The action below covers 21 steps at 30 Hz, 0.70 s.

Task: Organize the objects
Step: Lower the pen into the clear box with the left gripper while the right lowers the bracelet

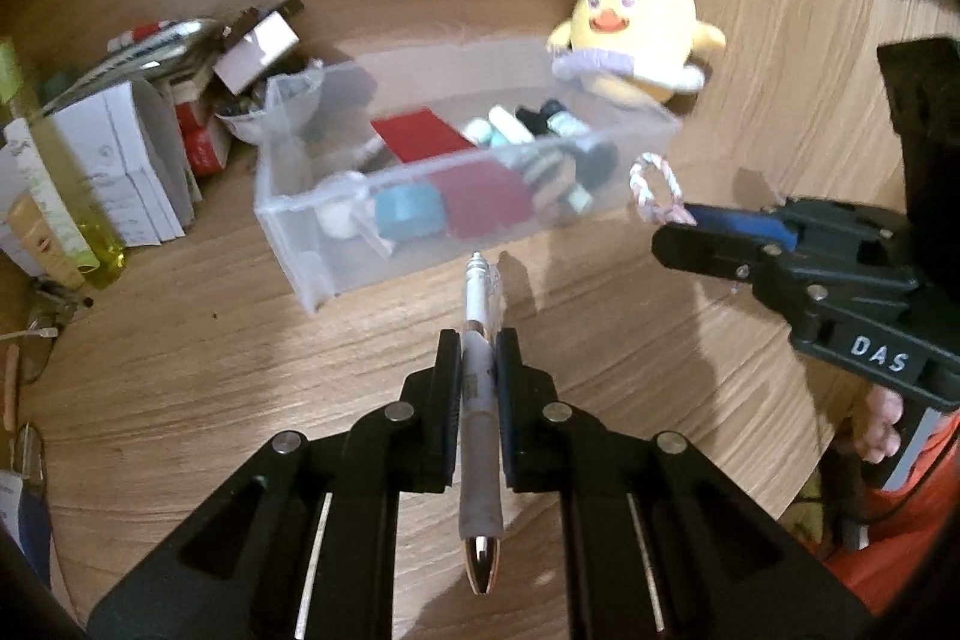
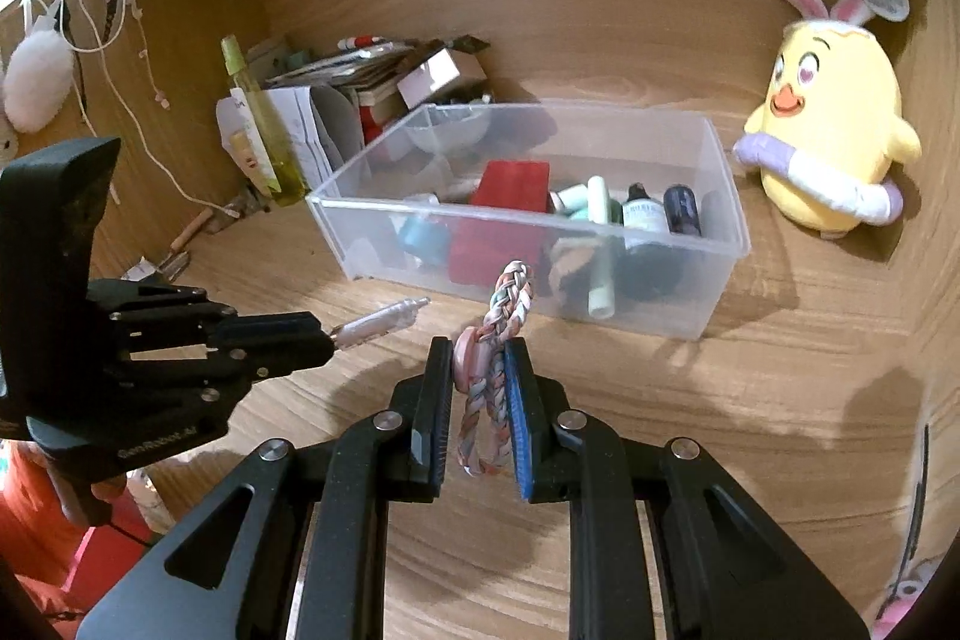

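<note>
Left claw (image 1: 477, 340) clamped on a pen (image 1: 480, 394); right claw (image 2: 480, 358) clamped on a braided loop (image 2: 498, 334), both above tabletop (image 1: 240, 370), near clear bin (image 2: 714, 232).

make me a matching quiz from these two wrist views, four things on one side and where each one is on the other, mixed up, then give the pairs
Things
1. pen
2. braided hair tie
3. red box
4. yellow chick plush

Places
A. standing on the wooden desk to the right of the clear plastic bin
B. clamped in the left gripper
C. inside the clear plastic bin
D. clamped in the right gripper

Pairs: 1-B, 2-D, 3-C, 4-A
</note>
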{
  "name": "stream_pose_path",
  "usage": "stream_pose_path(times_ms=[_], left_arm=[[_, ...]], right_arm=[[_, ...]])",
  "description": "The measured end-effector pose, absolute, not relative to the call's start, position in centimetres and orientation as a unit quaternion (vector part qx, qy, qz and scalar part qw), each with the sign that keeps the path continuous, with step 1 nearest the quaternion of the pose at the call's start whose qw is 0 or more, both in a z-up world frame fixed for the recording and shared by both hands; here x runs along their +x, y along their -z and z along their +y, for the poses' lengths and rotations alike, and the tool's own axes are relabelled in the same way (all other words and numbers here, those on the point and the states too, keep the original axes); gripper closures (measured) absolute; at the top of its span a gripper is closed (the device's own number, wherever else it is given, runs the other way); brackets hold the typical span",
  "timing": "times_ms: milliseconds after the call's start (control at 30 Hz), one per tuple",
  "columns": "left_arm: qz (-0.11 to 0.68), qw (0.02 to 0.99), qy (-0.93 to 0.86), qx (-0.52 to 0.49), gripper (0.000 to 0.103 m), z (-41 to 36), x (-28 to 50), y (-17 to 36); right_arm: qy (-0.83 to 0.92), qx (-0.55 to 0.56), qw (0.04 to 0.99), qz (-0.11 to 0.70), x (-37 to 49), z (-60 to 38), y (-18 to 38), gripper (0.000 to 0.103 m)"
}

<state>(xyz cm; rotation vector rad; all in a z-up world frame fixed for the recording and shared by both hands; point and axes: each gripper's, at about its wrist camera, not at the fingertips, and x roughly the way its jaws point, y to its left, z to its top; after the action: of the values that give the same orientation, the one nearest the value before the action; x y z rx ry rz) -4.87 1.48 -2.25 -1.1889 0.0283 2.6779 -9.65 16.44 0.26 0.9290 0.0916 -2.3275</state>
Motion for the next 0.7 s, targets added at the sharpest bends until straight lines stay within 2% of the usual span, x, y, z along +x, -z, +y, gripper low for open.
stream_pose_path(times_ms=[700], left_arm=[[-0.039, 0.103, -0.942, -0.318, 0.093, -0.6, -6.4, -3.6]], right_arm=[[0.904, 0.298, 0.302, 0.050, -12.0, 15.3, -4.2, 0.088]])
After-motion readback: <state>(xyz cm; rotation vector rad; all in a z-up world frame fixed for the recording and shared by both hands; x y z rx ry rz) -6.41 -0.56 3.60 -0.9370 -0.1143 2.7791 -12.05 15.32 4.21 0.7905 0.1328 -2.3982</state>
